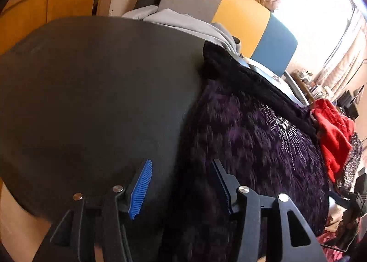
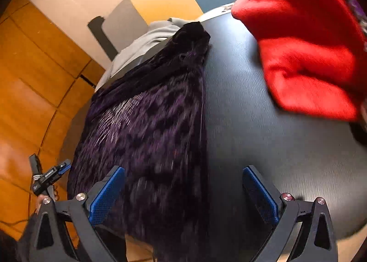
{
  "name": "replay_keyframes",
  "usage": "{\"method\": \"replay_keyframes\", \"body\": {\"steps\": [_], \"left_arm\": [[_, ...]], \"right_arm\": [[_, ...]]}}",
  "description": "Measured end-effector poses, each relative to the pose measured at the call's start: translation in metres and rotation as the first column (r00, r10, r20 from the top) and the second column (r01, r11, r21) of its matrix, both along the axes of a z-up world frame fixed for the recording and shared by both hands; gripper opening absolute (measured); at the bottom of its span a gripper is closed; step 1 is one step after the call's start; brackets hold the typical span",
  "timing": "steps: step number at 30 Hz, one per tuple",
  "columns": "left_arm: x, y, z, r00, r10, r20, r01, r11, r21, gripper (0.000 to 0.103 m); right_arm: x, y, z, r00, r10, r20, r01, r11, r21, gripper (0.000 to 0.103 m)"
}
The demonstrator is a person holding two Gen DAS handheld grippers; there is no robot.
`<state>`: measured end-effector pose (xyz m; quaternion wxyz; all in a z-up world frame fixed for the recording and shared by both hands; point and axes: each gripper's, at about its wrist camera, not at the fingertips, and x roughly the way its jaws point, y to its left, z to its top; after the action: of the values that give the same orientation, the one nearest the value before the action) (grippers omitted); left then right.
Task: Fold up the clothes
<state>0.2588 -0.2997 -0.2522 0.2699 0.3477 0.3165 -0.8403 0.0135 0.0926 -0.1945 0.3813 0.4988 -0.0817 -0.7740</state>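
In the left wrist view, the left gripper (image 1: 181,184) is held agape, empty, above the dark purple patterned garment (image 1: 247,138) spread on the black round table (image 1: 91,92); a grey folded cloth (image 1: 183,23) lies beyond.

In the right wrist view, the right gripper (image 2: 183,191) is likewise spread wide over the garment's edge, with a crumpled red cloth (image 2: 305,46) seen well apart.

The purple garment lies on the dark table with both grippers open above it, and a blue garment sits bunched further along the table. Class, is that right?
One detail is wrong: the bunched garment is red, not blue, as the right wrist view shows. The rest holds: the purple garment lies on the dark table, and the left gripper and right gripper are both open.
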Motion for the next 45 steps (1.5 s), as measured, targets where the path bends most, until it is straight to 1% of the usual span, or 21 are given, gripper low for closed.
{"method": "replay_keyframes", "body": {"steps": [5,6,7,8,9,11,13,17,22,24,27,32,34,37,38,39,41,42,43,44,45], "left_arm": [[0.015,0.026,-0.001,1.0,-0.03,-0.009,0.03,1.0,-0.002,0.056],[0.017,0.031,-0.002,0.999,-0.039,-0.004,0.039,0.999,-0.006,0.056],[0.019,0.035,-0.002,0.999,-0.044,-0.005,0.044,0.999,-0.004,0.057],[0.021,0.042,-0.002,0.999,-0.046,-0.007,0.046,0.999,-0.001,0.057],[0.022,0.046,-0.003,0.999,-0.051,-0.005,0.05,0.999,-0.006,0.057],[0.026,0.054,-0.003,0.998,-0.059,0.0,0.059,0.998,-0.015,0.057],[0.028,0.06,-0.003,0.998,-0.067,0.016,0.067,0.997,-0.025,0.057],[0.029,0.072,-0.004,0.995,-0.09,0.05,0.091,0.996,-0.023,0.057],[0.031,0.077,-0.008,0.992,-0.1,0.075,0.102,0.995,-0.015,0.057],[0.033,0.079,-0.012,0.991,-0.101,0.091,0.102,0.995,-0.007,0.057],[0.037,0.082,-0.021,0.99,-0.092,0.11,0.09,0.996,0.018,0.057],[0.041,0.083,-0.039,0.989,-0.083,0.123,0.074,0.994,0.078,0.057],[0.043,0.08,-0.042,0.991,-0.081,0.11,0.069,0.992,0.109,0.057],[0.044,0.077,-0.043,0.993,-0.083,0.089,0.069,0.987,0.147,0.052],[0.045,0.076,-0.043,0.993,-0.086,0.08,0.072,0.985,0.157,0.049],[0.046,0.076,-0.043,0.994,-0.087,0.071,0.074,0.982,0.173,0.047],[0.047,0.072,-0.047,0.995,-0.087,0.05,0.074,0.971,0.227,0.039],[0.047,0.07,-0.049,0.995,-0.087,0.039,0.075,0.963,0.258,0.035],[0.047,0.069,-0.05,0.995,-0.092,0.028,0.081,0.956,0.281,0.024],[0.047,0.069,-0.05,0.995,-0.098,0.02,0.088,0.95,0.3,0.012],[0.045,0.069,-0.049,0.994,-0.11,0.022,0.098,0.947,0.306,0.009]], "right_arm": [[0.031,0.001,-0.003,0.999,0.046,0.027,-0.046,0.999,0.009,0.103],[0.036,0.0,-0.003,0.998,0.056,0.025,-0.056,0.998,0.019,0.1],[0.042,-0.002,-0.003,0.998,0.068,0.019,-0.068,0.997,0.031,0.096],[0.047,-0.002,-0.004,0.997,0.074,0.024,-0.075,0.997,0.031,0.084],[0.051,-0.002,-0.006,0.996,0.078,0.033,-0.079,0.997,0.026,0.076],[0.057,0.004,-0.009,0.996,0.07,0.051,-0.071,0.997,0.018,0.069],[0.062,0.01,-0.014,0.995,0.071,0.074,-0.073,0.997,0.019,0.065],[0.071,0.015,-0.029,0.987,0.084,0.137,-0.09,0.995,0.036,0.064],[0.065,0.017,-0.063,0.973,0.038,0.23,-0.039,0.999,0.002,0.064],[0.064,0.012,-0.072,0.969,0.046,0.241,-0.054,0.998,0.025,0.064],[0.061,0.008,-0.08,0.959,0.048,0.278,-0.055,0.998,0.018,0.064],[0.058,0.008,-0.087,0.951,0.069,0.302,-0.076,0.997,0.012,0.065],[0.06,0.009,-0.088,0.953,0.085,0.291,-0.088,0.996,-0.001,0.066],[0.063,0.009,-0.088,0.956,0.109,0.271,-0.108,0.994,-0.021,0.067],[0.062,0.011,-0.089,0.956,0.097,0.277,-0.094,0.995,-0.025,0.063],[0.061,0.013,-0.089,0.955,0.076,0.287,-0.07,0.997,-0.029,0.055],[0.06,0.018,-0.091,0.955,0.051,0.292,-0.043,0.999,-0.032,0.048],[0.062,0.018,-0.09,0.959,0.046,0.28,-0.042,0.999,-0.019,0.037],[0.063,0.017,-0.09,0.961,0.047,0.273,-0.05,0.999,0.006,0.027],[0.065,0.016,-0.09,0.961,0.05,0.271,-0.06,0.998,0.031,0.007],[0.066,0.015,-0.09,0.959,0.054,0.277,-0.066,0.997,0.035,0.006]]}}
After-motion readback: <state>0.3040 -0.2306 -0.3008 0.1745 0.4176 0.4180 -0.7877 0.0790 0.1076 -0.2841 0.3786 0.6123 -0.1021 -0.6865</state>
